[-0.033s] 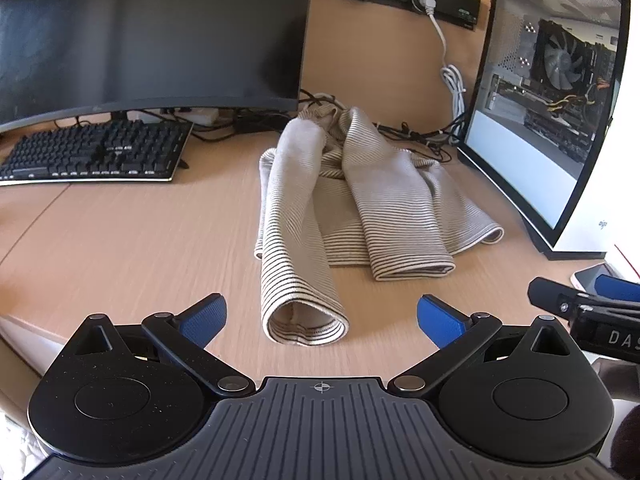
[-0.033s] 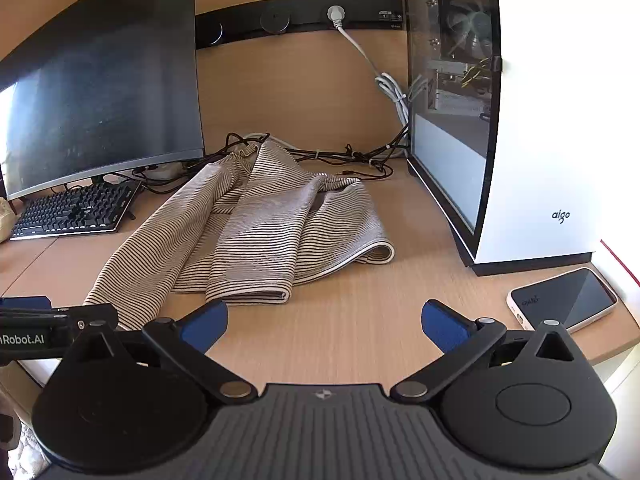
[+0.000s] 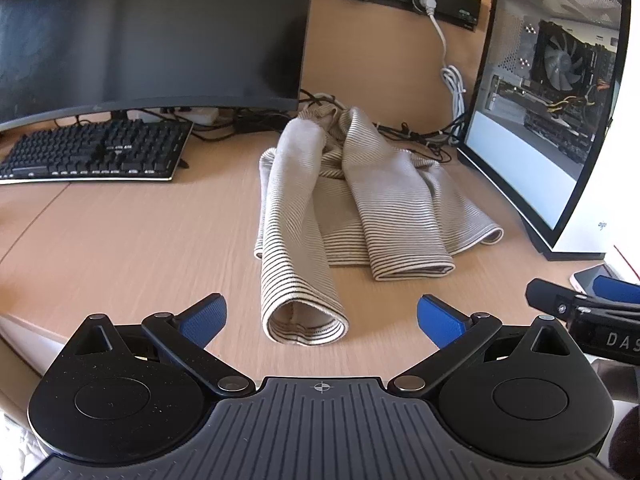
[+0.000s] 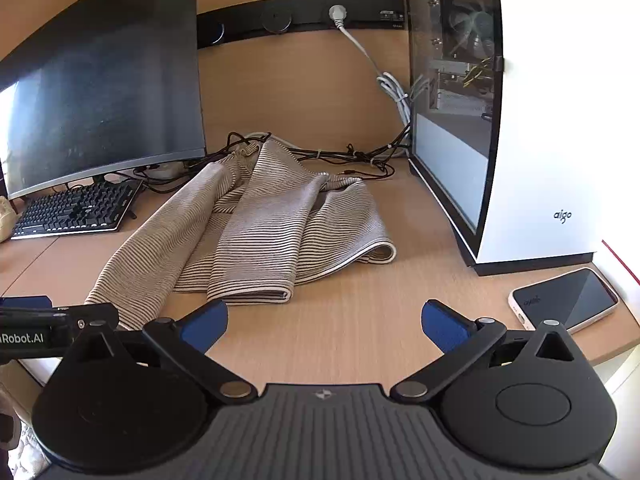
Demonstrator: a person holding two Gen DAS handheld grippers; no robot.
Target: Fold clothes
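striped sweater (image 3: 360,200), crumpled mid bench (image 3: 120,248); my left tool (image 3: 321,316) and right tool (image 4: 324,320) both spread wide, empty, near edge.

Monitor (image 3: 152,32) cropped at top and left edges. Phone (image 3: 591,276) mostly behind right claw (image 3: 588,304). Sweater (image 4: 256,224) collar lost among cables (image 4: 352,158).

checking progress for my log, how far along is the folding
Barely begun. Done: nothing looks folded; the beige striped knit garment lies rumpled on the light wooden desk, sleeves draped loosely forward. In hand: nothing; the left tongs and right tongs hover open in front of it, apart from the fabric. Left: spreading it flat and every fold.
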